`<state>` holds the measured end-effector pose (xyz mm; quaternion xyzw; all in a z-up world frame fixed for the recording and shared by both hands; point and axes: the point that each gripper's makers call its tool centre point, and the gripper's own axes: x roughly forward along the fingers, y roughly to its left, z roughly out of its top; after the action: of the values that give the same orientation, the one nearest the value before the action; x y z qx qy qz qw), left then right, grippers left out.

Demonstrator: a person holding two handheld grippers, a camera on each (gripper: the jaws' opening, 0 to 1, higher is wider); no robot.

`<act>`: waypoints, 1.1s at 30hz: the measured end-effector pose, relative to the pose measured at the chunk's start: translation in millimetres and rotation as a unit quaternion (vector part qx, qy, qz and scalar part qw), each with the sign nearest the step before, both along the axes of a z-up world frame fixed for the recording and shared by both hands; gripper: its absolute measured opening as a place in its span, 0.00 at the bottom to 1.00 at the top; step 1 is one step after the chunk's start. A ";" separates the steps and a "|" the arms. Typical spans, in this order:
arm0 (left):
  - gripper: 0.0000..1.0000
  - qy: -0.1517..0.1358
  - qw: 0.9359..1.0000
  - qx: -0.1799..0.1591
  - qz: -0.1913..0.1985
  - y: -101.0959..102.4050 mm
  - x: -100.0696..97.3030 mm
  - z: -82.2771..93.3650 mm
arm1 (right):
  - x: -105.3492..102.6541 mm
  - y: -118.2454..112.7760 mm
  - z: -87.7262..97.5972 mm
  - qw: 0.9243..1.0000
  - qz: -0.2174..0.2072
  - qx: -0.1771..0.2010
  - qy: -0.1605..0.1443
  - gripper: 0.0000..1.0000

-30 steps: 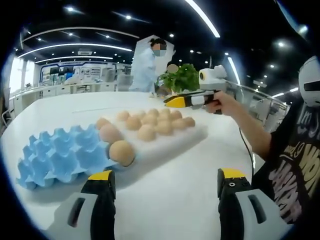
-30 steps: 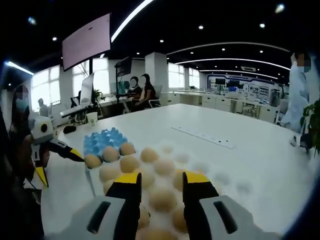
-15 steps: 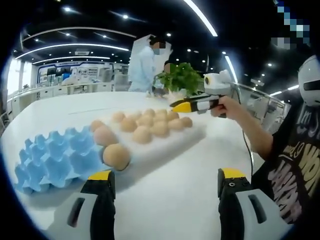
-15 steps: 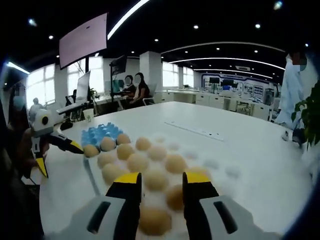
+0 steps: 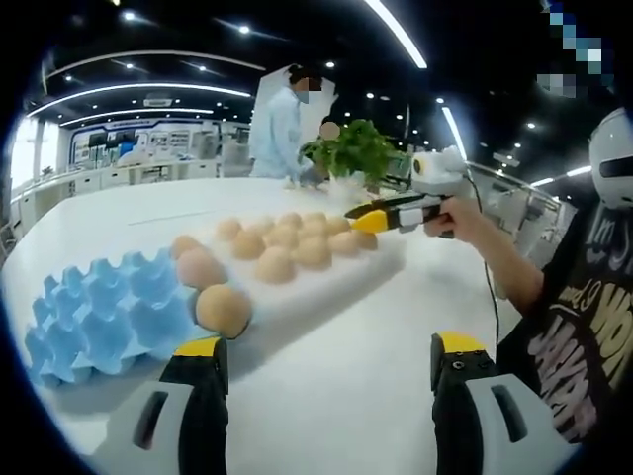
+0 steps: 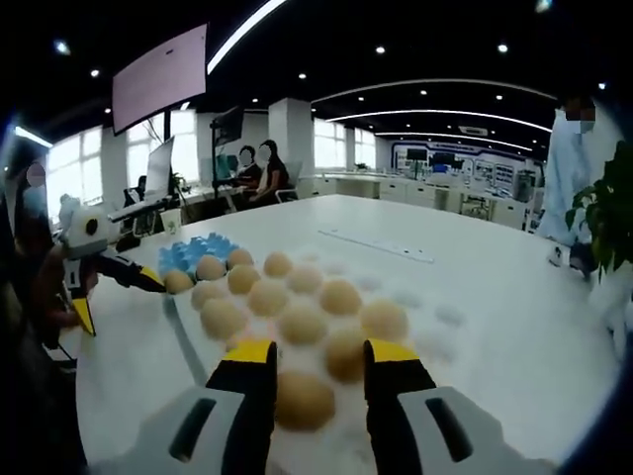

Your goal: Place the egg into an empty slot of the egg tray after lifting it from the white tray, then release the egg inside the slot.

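A blue egg tray (image 5: 94,317) lies at the left, with three eggs in its slots along the side nearest the white tray; the closest is a brown egg (image 5: 223,310). Beside it, the white tray (image 5: 326,287) carries several eggs. My left gripper (image 5: 328,348) hangs open over bare table in front of both trays. A hand holds my right gripper (image 5: 364,220) over the white tray's far right corner. In the right gripper view, my right gripper (image 6: 318,353) is open and straddles one egg (image 6: 302,399) without touching it. Beyond lie the egg tray (image 6: 196,247) and the left gripper (image 6: 121,305).
A potted plant (image 5: 356,148) and a person in a white coat (image 5: 277,129) stand past the table's far edge. The person holding the grippers is at the right (image 5: 584,327). Seated people (image 6: 259,176) and desks fill the background. Wide white tabletop (image 6: 475,257) surrounds the trays.
My right gripper has drawn back across the white tray from its middle to an egg in the nearest row. The left gripper view has drifted slightly; its jaws stay open.
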<state>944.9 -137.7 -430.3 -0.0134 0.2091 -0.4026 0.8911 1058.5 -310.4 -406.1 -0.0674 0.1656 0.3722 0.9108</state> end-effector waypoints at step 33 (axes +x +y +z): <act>0.85 0.010 1.000 0.003 -0.005 -6.0 -1.0 -4.5 | -22.2 2.7 -18.6 0.999 0.016 0.019 -0.022 0.30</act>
<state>943.9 -143.7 -434.9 -0.0135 0.2193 -0.4058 0.8872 1036.4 -307.7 -424.7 -0.0614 0.1375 0.3885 0.9091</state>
